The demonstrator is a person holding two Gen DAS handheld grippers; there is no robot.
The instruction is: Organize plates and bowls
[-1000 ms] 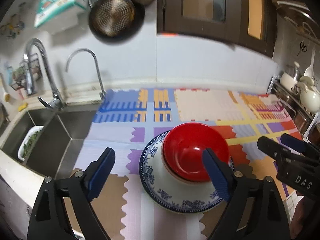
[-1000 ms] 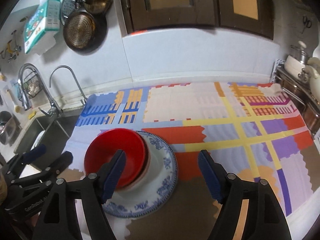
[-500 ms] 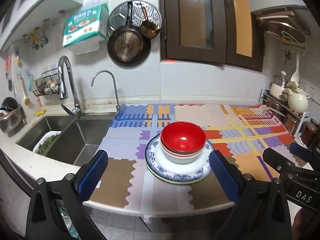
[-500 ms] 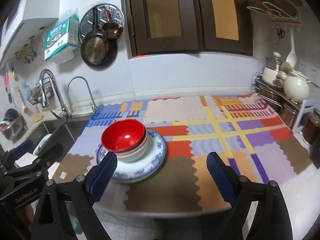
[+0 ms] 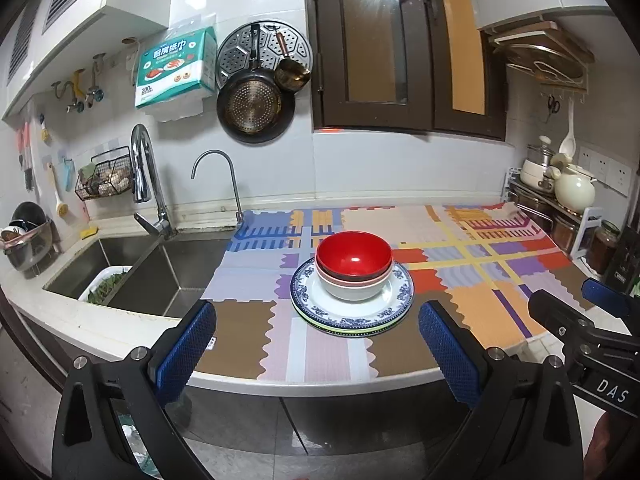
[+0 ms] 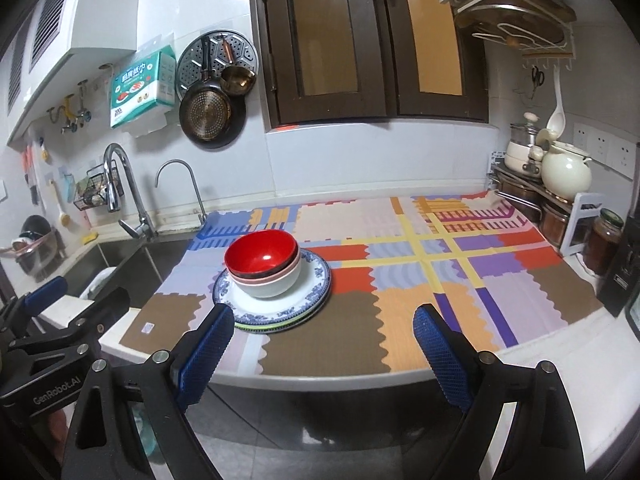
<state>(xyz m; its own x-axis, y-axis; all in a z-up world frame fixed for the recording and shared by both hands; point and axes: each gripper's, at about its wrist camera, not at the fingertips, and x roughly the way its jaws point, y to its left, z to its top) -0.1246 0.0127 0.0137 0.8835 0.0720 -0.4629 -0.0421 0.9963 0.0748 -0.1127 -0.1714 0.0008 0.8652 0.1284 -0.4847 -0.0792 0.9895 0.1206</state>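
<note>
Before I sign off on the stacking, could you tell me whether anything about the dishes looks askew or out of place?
Nothing stands out. The bowls sit nested and upright, near the middle of the stacked plates, on the patterned mat; nothing is spilled or chipped that I can see.

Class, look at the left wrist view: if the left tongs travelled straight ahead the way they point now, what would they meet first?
Probably the blue-patterned white plate under the stacked bowls, near its front rim; nothing stands between it and the open left tongs, though depth is uncertain.

Ahead of the claw, a white countertop (image 5: pixel 328 380) carries a patchwork mat (image 5: pixel 460 264) against a white tiled wall (image 5: pixel 400 168). Up beyond it hangs a dark-framed window (image 5: pixel 400 44); off to the left lie a steel sink (image 5: pixel 160 276) and faucet (image 5: pixel 146 184).
</note>
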